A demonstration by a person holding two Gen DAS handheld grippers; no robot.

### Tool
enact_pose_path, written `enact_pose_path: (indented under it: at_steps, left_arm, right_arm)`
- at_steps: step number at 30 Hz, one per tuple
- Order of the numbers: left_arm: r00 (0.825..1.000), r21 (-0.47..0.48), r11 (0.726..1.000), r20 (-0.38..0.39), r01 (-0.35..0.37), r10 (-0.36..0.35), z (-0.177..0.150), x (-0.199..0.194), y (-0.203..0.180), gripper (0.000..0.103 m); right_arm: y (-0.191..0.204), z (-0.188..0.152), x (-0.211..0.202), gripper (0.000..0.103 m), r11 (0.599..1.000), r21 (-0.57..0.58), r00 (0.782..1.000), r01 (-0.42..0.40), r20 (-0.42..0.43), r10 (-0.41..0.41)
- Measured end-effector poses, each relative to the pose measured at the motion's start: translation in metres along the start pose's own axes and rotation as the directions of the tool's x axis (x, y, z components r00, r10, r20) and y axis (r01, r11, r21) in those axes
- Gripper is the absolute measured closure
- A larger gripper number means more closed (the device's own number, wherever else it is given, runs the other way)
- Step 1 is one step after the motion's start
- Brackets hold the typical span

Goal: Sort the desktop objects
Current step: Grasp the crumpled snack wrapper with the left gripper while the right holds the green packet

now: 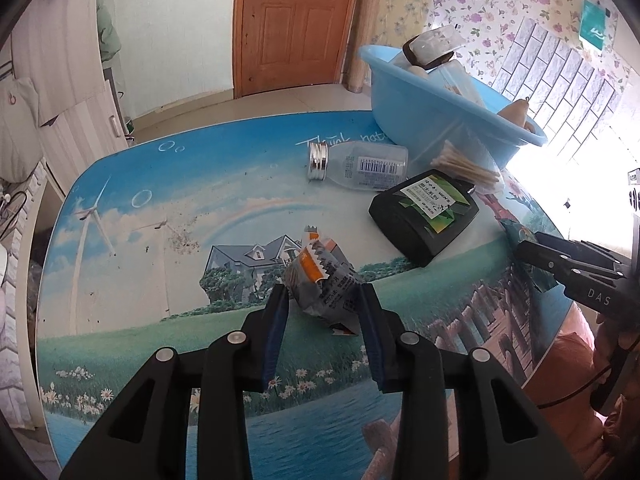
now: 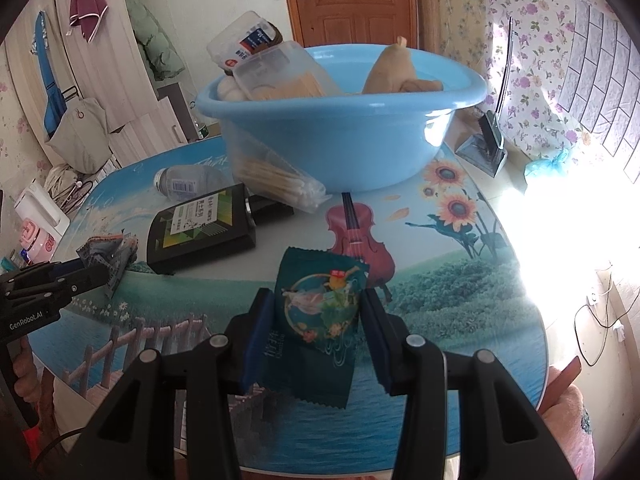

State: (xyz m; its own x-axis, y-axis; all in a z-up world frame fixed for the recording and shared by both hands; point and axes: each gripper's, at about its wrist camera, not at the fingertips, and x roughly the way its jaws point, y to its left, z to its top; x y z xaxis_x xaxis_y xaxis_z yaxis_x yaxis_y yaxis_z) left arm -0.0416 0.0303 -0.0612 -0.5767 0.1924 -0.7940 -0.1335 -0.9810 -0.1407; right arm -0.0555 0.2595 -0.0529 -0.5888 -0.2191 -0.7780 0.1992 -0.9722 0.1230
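A crumpled grey and orange snack packet sits between the pads of my left gripper, which is shut on it low over the table's middle. From the right wrist view the same packet shows at the left gripper's tips. My right gripper is shut on a teal snack packet with a flower picture, held over the table's near edge. It also shows at the right edge of the left wrist view as the right gripper. A light blue basin stands at the back, holding boxes and tan items.
On the picture-printed table lie a clear bottle with a silver cap, a flat black bottle with a green label and a bag of cotton swabs leaning against the basin. A mirror stand is behind, right.
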Motion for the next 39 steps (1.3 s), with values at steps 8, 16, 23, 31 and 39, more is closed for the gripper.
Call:
enact_pose_path:
  at_steps: [8,16,23,31,39]
  left_arm:
    - [1.000,-0.025,1.000,-0.007,-0.006,0.006,0.001,0.005,0.004,0.050]
    - [1.000,-0.062,0.998,-0.010,0.017,-0.018,-0.003,0.006,0.012,0.009]
    - [0.999,-0.004,0.999,-0.014,-0.048,0.048,-0.006,0.012,0.007,0.002]
    - [1.000,0.000,1.000,-0.004,-0.022,0.022,-0.004,0.013,0.009,0.002]
    - [0.998,0.029,0.998,0.031,0.048,-0.049,-0.008,0.004,0.008,0.026]
  right_arm:
    - [0.000,-0.003,0.006,0.059,1.000,-0.013,1.000,-0.004,-0.026,0.004]
    - [0.001,-0.003,0.007,0.059,1.000,-0.021,1.000,0.002,-0.026,-0.002]
    - [0.001,-0.003,0.007,0.058,1.000,-0.028,1.000,0.006,-0.027,-0.007]
    - [0.001,-0.002,0.007,0.057,1.000,-0.030,1.000,0.004,-0.026,-0.005]
    - [-0.001,-0.001,0.006,0.059,0.999,-0.032,1.000,-0.003,-0.017,0.002]
